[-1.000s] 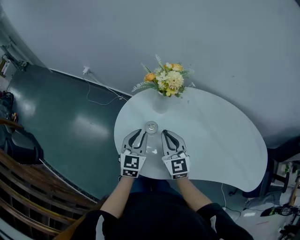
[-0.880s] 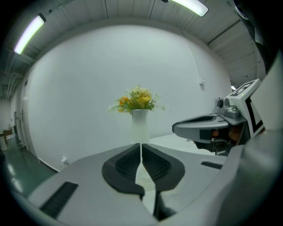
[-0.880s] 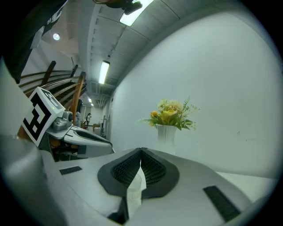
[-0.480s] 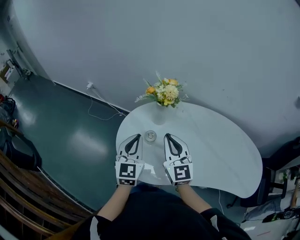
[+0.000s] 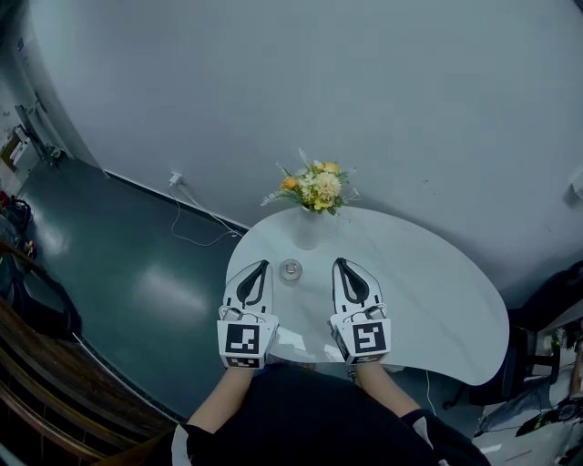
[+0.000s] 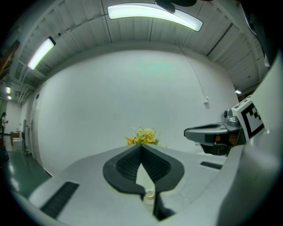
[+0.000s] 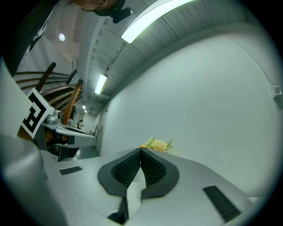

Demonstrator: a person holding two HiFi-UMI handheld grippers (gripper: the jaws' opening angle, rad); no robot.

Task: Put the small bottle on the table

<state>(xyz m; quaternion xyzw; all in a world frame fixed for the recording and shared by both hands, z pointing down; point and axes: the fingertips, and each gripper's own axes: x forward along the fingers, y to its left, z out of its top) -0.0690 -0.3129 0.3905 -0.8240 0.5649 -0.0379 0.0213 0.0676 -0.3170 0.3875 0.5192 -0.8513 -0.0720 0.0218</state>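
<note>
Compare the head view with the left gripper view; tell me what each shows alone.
Only the head view: the plug and cable and the person's forearms. Only the left gripper view: the ceiling light strips. Both: the flowers, the right claw and the shut, empty left claw.

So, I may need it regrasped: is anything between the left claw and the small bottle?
Nothing visible does. The small bottle stands alone on the table, right of the left claw; the flower vase sits beyond it.
</note>
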